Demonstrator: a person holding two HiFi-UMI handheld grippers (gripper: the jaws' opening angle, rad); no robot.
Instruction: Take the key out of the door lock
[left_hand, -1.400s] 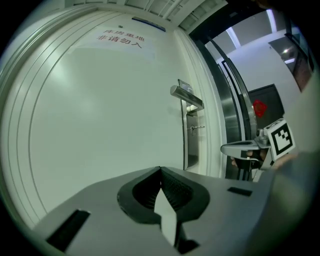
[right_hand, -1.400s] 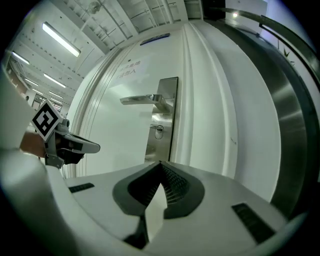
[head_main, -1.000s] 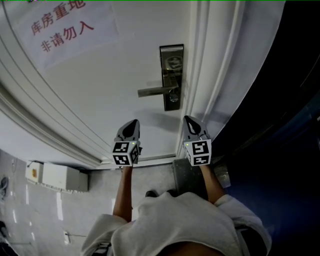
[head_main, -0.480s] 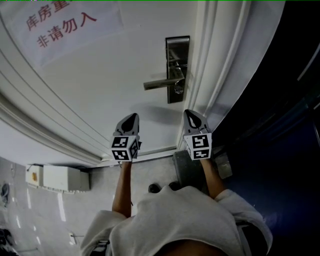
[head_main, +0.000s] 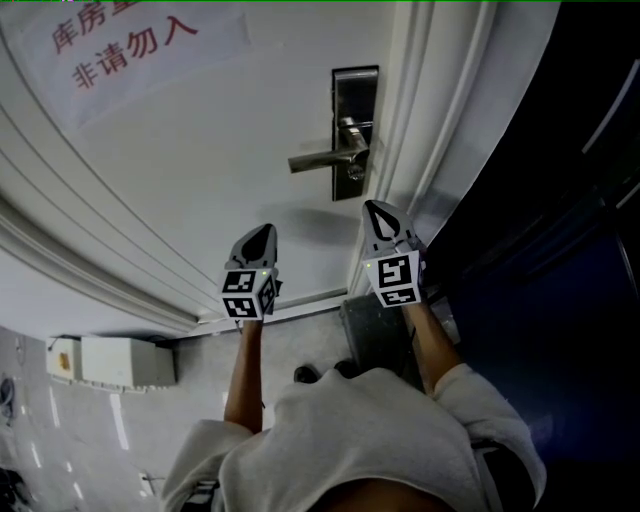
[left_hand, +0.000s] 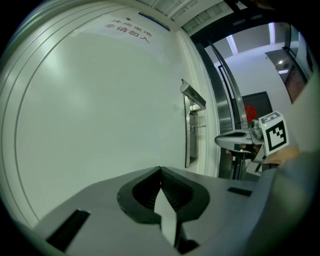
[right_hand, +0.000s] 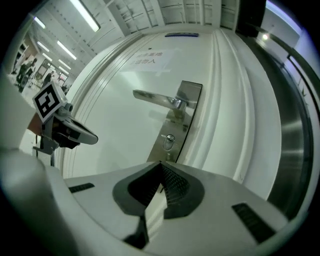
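A steel lock plate (head_main: 354, 130) with a lever handle (head_main: 318, 158) sits on the white door (head_main: 200, 170). The key (left_hand: 199, 127) sticks out of the cylinder (right_hand: 170, 141) below the handle; it looks small and is hard to make out in the head view. My right gripper (head_main: 372, 207) is shut and empty, its tip just below the plate and apart from it. In its own view the right gripper (right_hand: 160, 163) points up at the cylinder. My left gripper (head_main: 265, 232) is shut and empty too, hanging to the left of the lock, its tip near the bare door panel (left_hand: 100, 125).
A paper sign (head_main: 130, 45) with red characters hangs on the door at upper left. The door frame mouldings (head_main: 430, 140) run beside the lock, with a dark opening (head_main: 560, 250) to the right. A white box (head_main: 110, 360) is mounted low at left.
My right gripper has risen a little closer to the bottom of the lock plate. The left gripper has barely moved. Both stay shut.
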